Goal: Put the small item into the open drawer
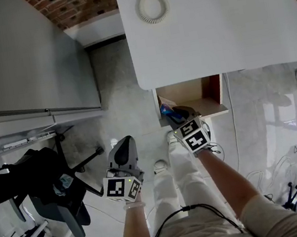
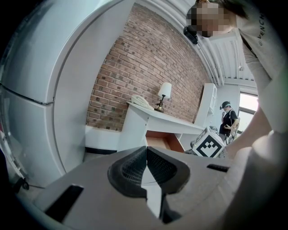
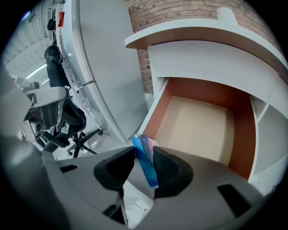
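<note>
At the drawer (image 3: pixel 198 121) front, the small item (image 3: pixel 146 158) sits loose inside the released right hand-held gripper (image 3: pixel 144 153).

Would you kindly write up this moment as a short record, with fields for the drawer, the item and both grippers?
Drawer: drawer open under the white desk, wooden floor showing
Item: thin blue packet, upright, over the drawer's near corner
Right gripper: right gripper with jaws apart, packet between them, leaning on one pad; grip looks loose
Left gripper: left gripper with jaws together, nothing held, away from the drawer
Task stage: packet not yet lying in the drawer
</note>
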